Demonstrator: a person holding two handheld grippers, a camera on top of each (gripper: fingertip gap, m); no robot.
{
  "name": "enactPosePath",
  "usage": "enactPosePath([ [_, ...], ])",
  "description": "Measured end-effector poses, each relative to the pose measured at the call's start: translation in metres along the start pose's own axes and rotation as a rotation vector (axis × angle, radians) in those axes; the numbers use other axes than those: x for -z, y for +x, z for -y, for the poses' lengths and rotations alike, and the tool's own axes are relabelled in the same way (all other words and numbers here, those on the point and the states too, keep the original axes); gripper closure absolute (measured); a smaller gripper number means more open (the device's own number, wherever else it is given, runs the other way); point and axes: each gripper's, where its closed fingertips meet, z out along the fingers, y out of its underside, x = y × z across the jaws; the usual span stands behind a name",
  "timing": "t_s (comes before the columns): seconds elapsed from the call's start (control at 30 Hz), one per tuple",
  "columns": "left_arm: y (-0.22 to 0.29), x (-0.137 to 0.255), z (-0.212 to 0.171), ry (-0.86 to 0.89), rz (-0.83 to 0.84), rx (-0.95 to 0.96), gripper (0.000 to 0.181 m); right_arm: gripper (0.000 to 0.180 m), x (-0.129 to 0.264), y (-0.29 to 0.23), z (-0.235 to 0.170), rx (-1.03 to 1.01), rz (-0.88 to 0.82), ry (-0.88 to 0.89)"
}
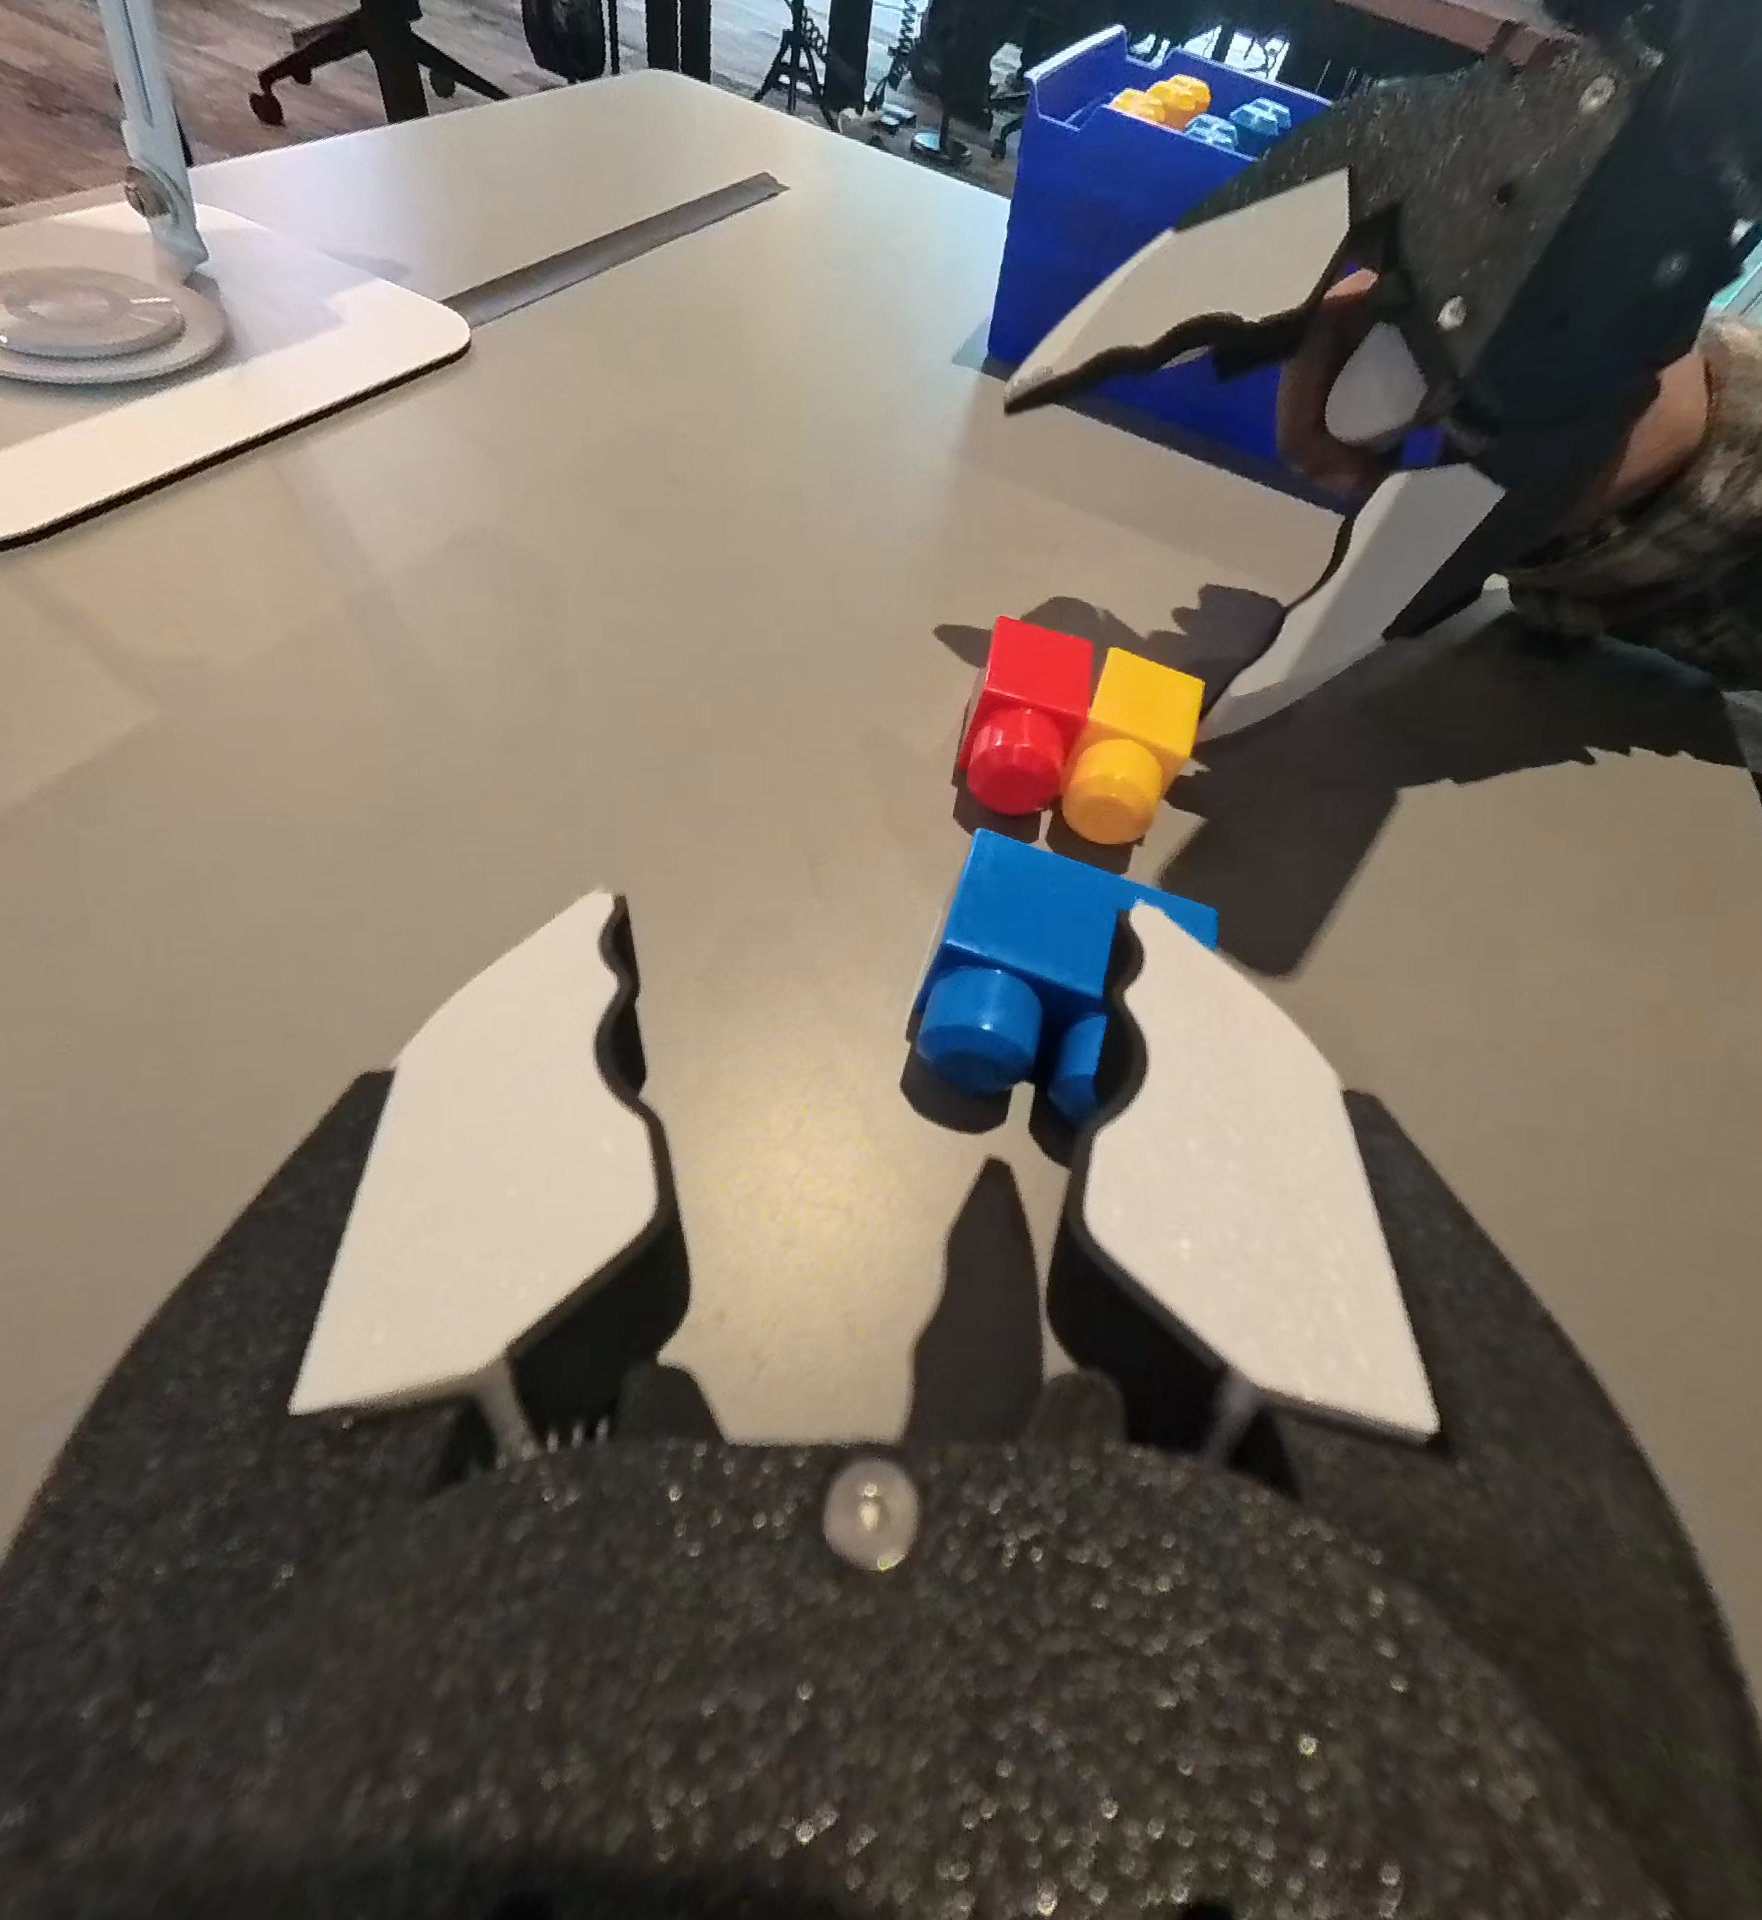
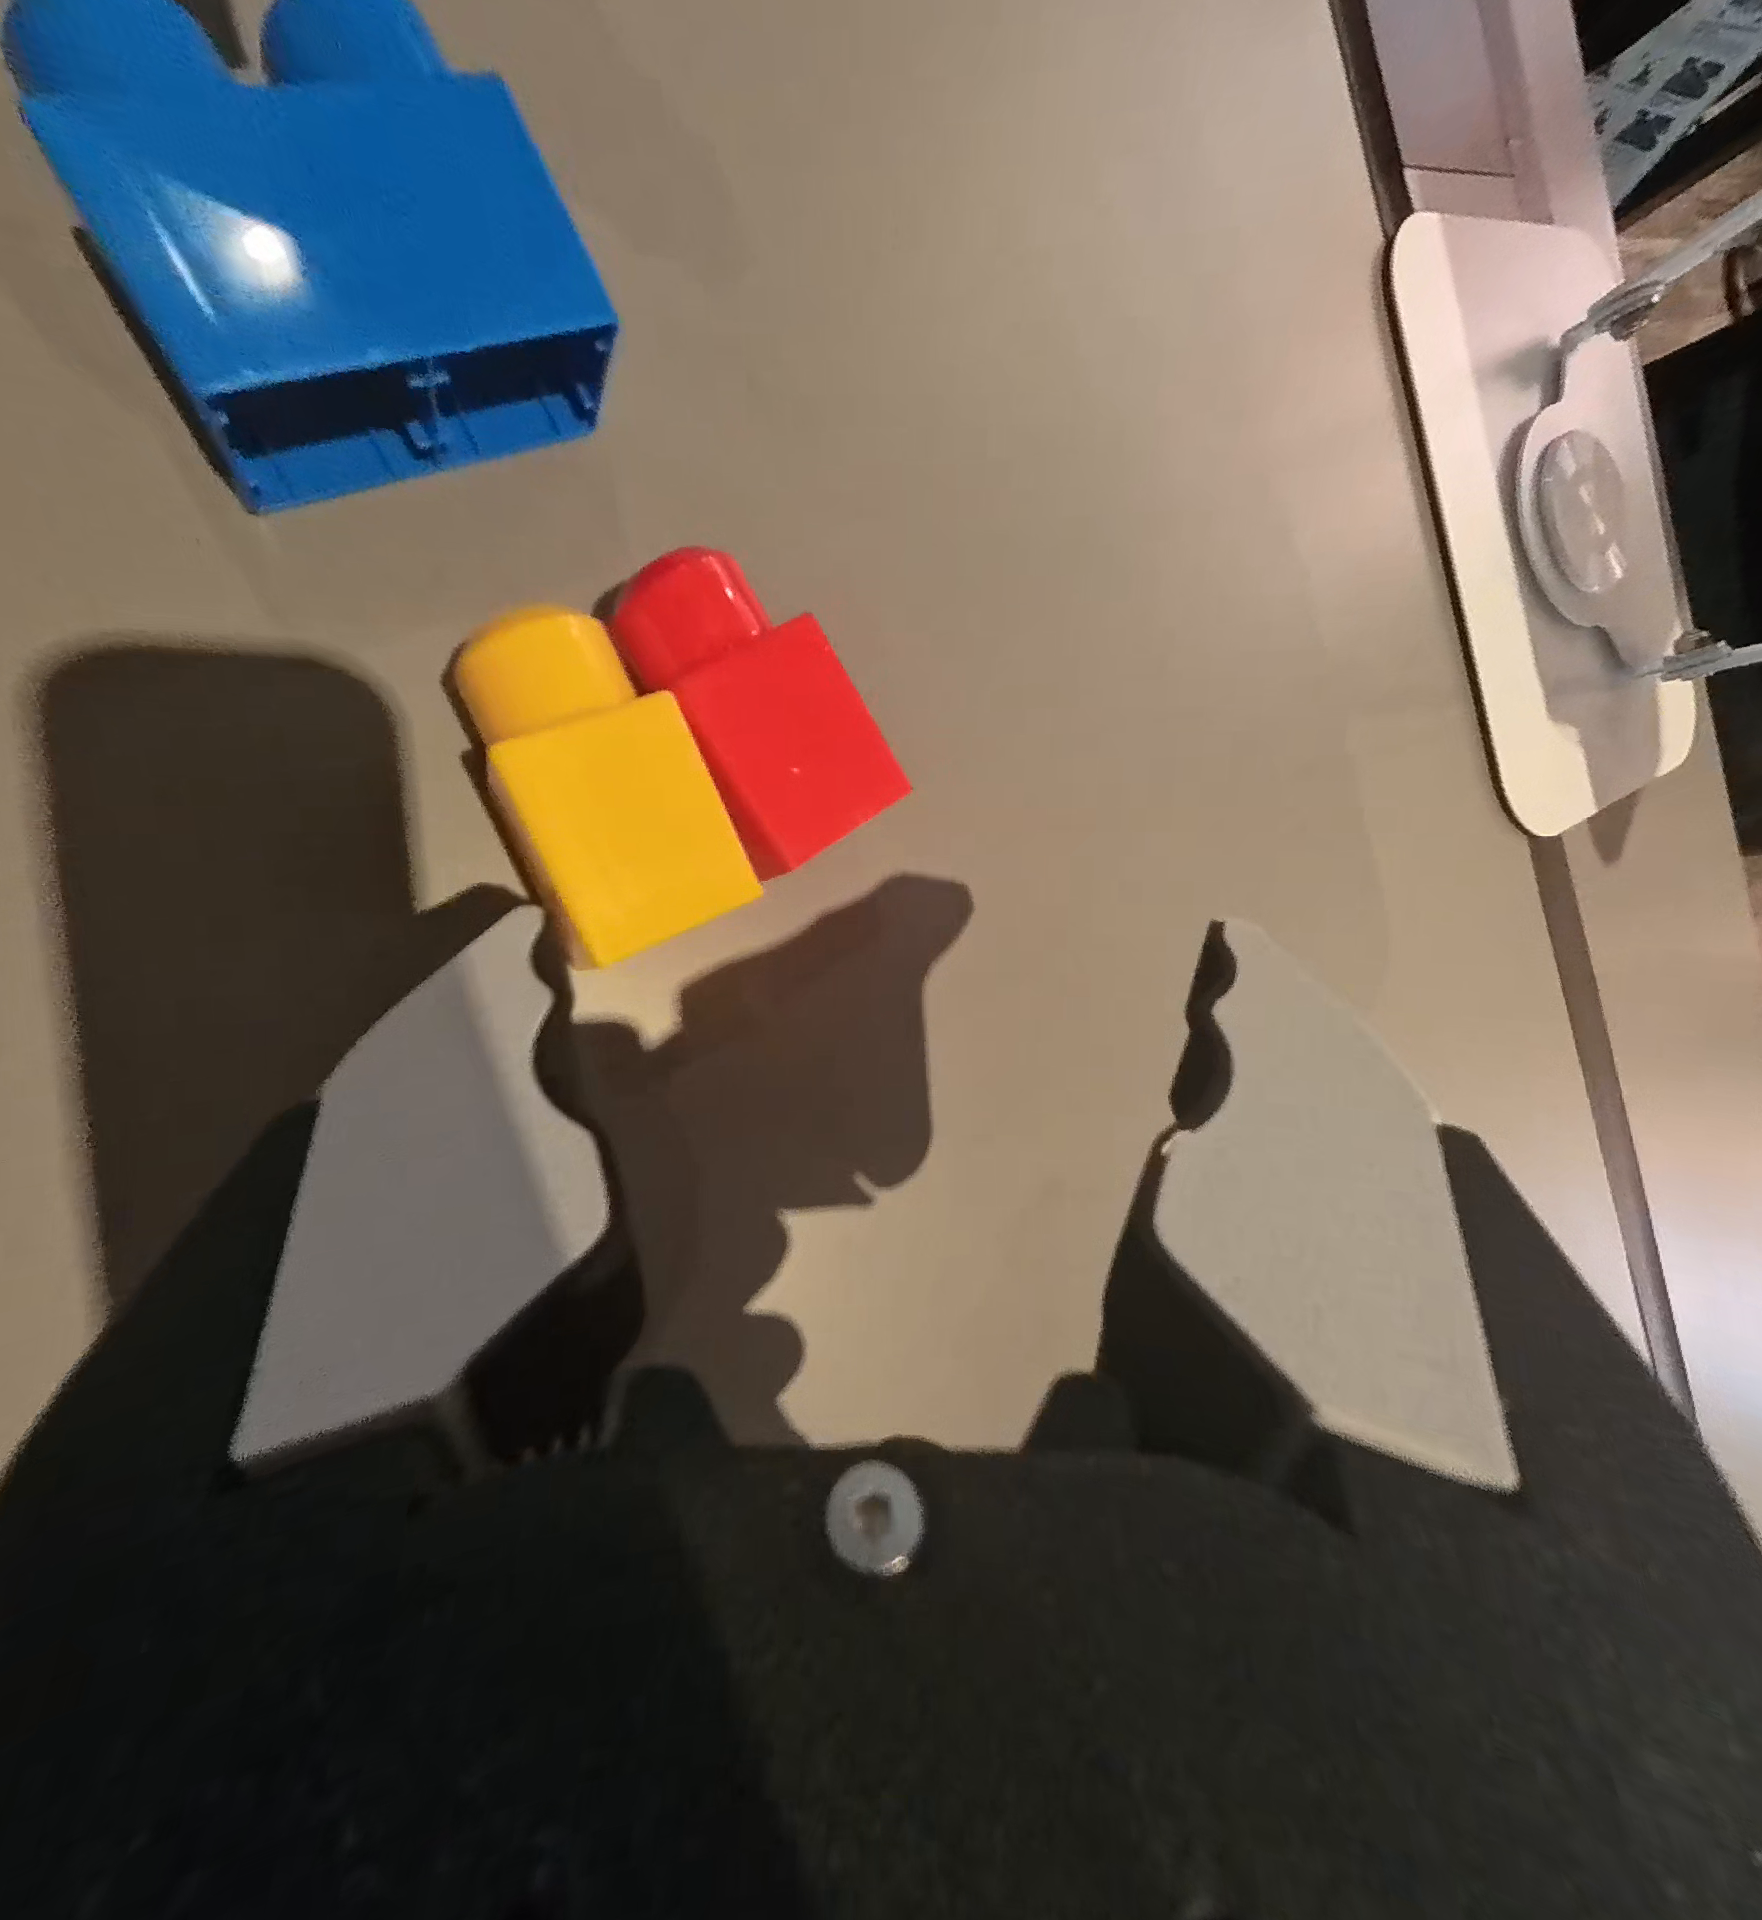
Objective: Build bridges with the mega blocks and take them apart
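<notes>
Both grippers are spread wide and hold nothing. The left gripper (image 1: 872,925) hovers by a blue block (image 1: 1022,935) lying on the table (image 1: 544,675). The right gripper (image 2: 872,930) has one fingertip (image 2: 503,935) just beside a yellow block (image 2: 617,821) — it touches a red block (image 2: 783,727).

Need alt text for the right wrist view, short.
The open right gripper hovers over a beige table, empty, with a yellow block and a red block lying side by side on their sides just past its fingertips. A larger blue block lies on its side farther off.
</notes>
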Motion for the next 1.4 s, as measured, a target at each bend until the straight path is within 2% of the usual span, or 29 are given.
enactPosePath([
  [0.37,0.001,0.001,0.001,0.001,-0.003,-0.003,0.095,0.067,-0.001,-0.001,0.002,-0.018,0.018,0.006],
  [0.57,0.001,0.0,0.0,-0.002,-0.004,-0.003,0.095,0.068,0.007,-0.015,0.021,-0.044,0.058,0.085],
  [0.9,0.002,0.0,0.0,-0.006,-0.009,-0.004,0.095,0.067,-0.002,-0.014,0.018,-0.011,0.08,0.056],
  [1.0,0.003,0.001,0.001,-0.001,-0.013,-0.006,0.095,0.056,0.007,-0.023,0.025,0.046,0.237,0.12],
  [1.1,0.005,0.001,0.002,0.002,-0.017,-0.012,0.095,0.037,0.012,-0.03,0.026,0.089,0.452,0.215],
  [1.23,0.005,0.001,0.002,0.004,-0.019,-0.015,0.095,0.04,0.008,-0.022,0.025,0.133,0.591,0.312],
  [1.3,0.005,0.001,0.001,0.002,-0.023,-0.013,0.095,0.051,0.007,-0.025,0.031,0.13,0.666,0.376],
  [1.4,0.004,0.001,0.0,0.0,-0.023,-0.014,0.095,0.057,0.002,-0.026,0.039,0.136,0.707,0.456],
])
